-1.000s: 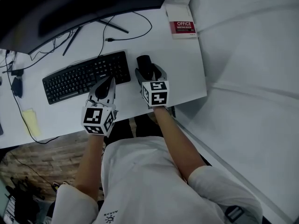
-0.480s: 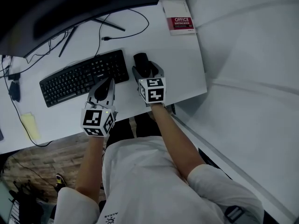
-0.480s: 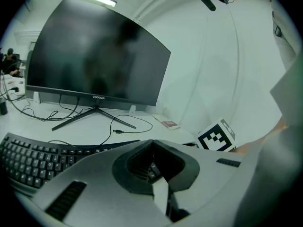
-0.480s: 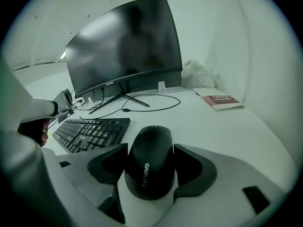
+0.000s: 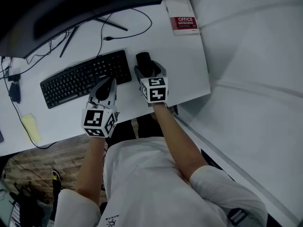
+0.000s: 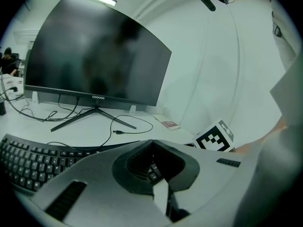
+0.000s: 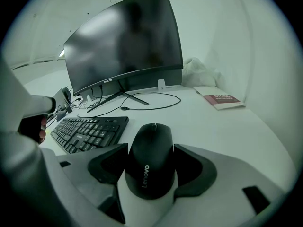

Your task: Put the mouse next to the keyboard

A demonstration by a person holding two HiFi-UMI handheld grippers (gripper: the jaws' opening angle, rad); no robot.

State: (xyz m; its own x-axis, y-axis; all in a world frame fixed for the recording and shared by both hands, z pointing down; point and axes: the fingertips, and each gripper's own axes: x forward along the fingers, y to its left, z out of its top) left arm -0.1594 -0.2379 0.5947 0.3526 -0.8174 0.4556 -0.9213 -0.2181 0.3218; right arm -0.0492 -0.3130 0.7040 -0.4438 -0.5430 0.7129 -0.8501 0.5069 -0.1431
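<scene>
Nearest in, the left tongs [image 5: 108, 85] hang pressed together on nothing, just above the white counter [image 5: 187, 65]. The right tongs [image 5: 149, 73] clamp the black Lenovo computer mouse [image 7: 150, 161] by both flanks, and over the last second they've barely budged. The carry looks settled. The mouse appears to rest on the counter just right of the black full-size keyboard [image 5: 85, 79], with a slim gap between. Placement looks done; only the letting go remains. Beyond stand the dark curved monitor [image 5: 71, 8] and a red-covered notebook [image 5: 182, 22].
</scene>
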